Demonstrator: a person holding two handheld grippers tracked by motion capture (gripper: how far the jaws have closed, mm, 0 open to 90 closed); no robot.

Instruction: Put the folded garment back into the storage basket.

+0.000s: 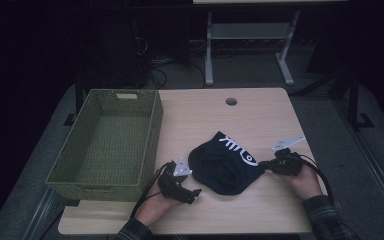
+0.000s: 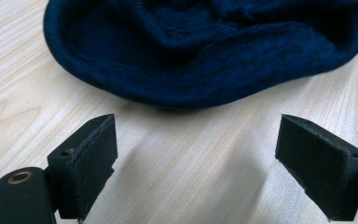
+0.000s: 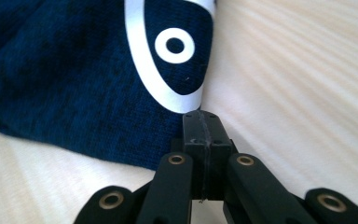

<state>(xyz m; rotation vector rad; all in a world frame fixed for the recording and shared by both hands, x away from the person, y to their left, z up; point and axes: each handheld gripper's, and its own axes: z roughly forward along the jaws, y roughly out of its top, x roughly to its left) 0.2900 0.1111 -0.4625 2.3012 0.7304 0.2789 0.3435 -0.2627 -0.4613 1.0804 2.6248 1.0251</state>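
I can read no words or numbers; my dark blue beanie (image 1: 225, 165) bears only a white fish-skeleton print (image 1: 238, 149) toward its one o'clock edge.

Navy hat (image 1: 225, 167), white fishbone print

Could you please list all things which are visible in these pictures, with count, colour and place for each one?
Knit hat: one, dark navy with a white fish-skeleton print, on the table's near middle, between the two grippers.
Basket: one, olive green, woven, empty, on the table's left side.
Table: one, light wood, with a round hole near its far edge.
Metal frame: one, pale grey, on the floor beyond the table.
Left gripper: one, black, jaws wide apart, just short of the hat's brim.
Right gripper: one, black, jaws closed against the hat's edge by the printed fish eye; whether fabric is pinched is unclear.
Hands: two, left hand and right hand, at the near edge.
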